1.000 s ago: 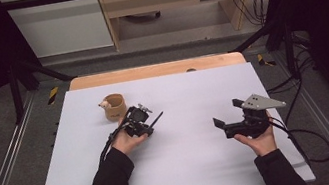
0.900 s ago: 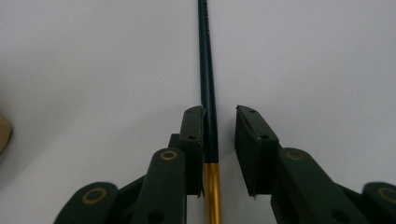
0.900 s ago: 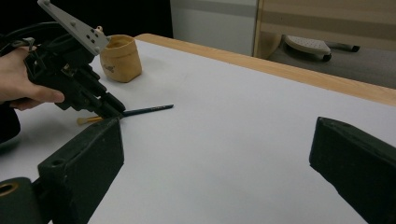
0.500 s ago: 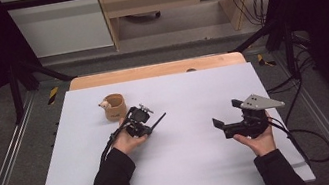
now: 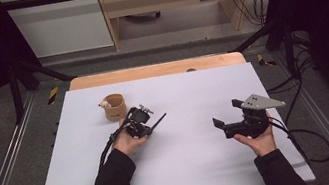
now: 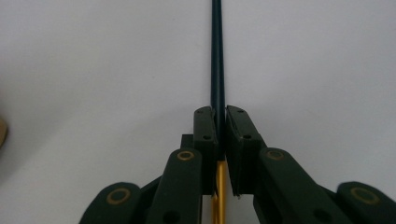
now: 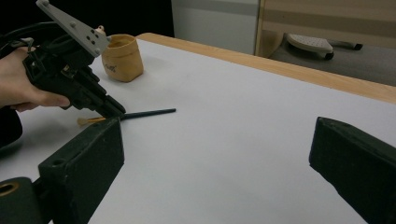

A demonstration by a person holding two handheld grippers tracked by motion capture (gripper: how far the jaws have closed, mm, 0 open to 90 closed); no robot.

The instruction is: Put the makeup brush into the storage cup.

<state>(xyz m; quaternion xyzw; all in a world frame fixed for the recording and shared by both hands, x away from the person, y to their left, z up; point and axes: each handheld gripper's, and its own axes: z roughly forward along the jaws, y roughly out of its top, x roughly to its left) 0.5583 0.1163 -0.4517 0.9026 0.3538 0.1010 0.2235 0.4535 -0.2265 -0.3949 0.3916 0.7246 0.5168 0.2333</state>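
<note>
Thin dark stick's (image 6: 217, 56) far end past the top edge, middle hidden between tongs (image 6: 220, 122).

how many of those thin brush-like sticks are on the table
1. The thin dark stick with a golden end lies on the white table, clamped in the left gripper, beside the small tan fabric pouch. More could be hidden inside that pouch.

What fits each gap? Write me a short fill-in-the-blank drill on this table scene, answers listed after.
1. The left tongs are shut on a thin dark ____.
2. The right tongs stand ____, nothing between them.
3. The tan pouch sits on the ____ table.
4. The paintbrush has a ____-coloured ferrule behind the grip.

Missing words: paintbrush; open; white; gold
</note>
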